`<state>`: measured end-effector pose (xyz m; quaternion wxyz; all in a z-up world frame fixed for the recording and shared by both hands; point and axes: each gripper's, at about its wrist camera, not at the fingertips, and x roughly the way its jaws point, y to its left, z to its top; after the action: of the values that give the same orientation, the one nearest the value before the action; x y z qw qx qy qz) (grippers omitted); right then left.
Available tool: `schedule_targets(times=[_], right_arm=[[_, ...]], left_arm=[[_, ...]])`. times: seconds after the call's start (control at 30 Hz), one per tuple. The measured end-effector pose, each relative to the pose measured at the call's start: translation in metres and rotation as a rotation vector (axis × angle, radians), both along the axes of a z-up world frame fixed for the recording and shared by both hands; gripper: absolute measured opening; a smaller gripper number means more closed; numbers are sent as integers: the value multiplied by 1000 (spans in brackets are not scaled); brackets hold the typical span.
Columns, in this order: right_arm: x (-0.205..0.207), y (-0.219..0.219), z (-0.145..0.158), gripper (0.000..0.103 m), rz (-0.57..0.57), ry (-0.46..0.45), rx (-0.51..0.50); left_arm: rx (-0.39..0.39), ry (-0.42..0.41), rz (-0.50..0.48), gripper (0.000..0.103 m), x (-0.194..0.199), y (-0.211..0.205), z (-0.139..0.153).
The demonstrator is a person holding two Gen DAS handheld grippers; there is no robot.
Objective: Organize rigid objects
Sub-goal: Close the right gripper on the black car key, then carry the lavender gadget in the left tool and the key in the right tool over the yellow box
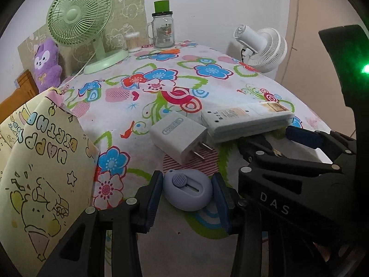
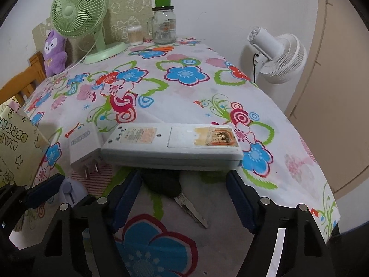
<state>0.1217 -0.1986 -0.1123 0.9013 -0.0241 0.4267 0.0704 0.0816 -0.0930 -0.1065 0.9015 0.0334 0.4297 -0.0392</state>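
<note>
In the left wrist view my left gripper (image 1: 187, 180) is shut on a lavender oval cutter (image 1: 186, 191), one blue pad against each side of it. Just beyond it lie a white charger plug (image 1: 180, 136) and a long white flat box (image 1: 246, 120). My right gripper (image 2: 184, 180) stands open in front of the white box (image 2: 170, 143). Black-handled scissors (image 2: 175, 191) lie on the cloth between its fingers, untouched, their handle partly under the box. The right gripper (image 1: 276, 143) also shows at the right of the left view. A birthday gift bag (image 1: 39, 161) stands on the left.
At the back stand a green fan (image 1: 78, 16), a glass jar with a green lid (image 1: 163, 30), a cotton-swab tub (image 1: 132, 42) and orange scissors (image 1: 166, 52). A purple plush (image 1: 46, 62) leans at the back left. A white fan (image 2: 276, 55) stands beyond the table's right edge (image 2: 318, 161).
</note>
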Motion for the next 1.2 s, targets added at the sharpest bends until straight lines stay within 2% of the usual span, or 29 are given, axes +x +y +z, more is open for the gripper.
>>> schedule_targets(times=[0.13, 0.23, 0.3, 0.33, 0.77, 1.2], right_arm=[[2, 5, 0, 69, 23, -10, -11], [1, 10, 1, 54, 55, -17, -13], [-1, 13, 2, 37, 76, -17, -10], [-1, 15, 3, 35, 80, -17, -11], [-19, 13, 5, 35, 58, 11, 3], [-44, 11, 25, 35, 24, -19, -3]], left_arm=[[-2, 2, -5, 45, 0, 0, 0], [9, -4, -8, 45, -1, -1, 0], [14, -5, -8, 45, -1, -1, 0], [15, -4, -8, 45, -2, -1, 0], [0, 5, -24, 45, -15, -3, 2], [-14, -17, -34, 45, -31, -2, 17]])
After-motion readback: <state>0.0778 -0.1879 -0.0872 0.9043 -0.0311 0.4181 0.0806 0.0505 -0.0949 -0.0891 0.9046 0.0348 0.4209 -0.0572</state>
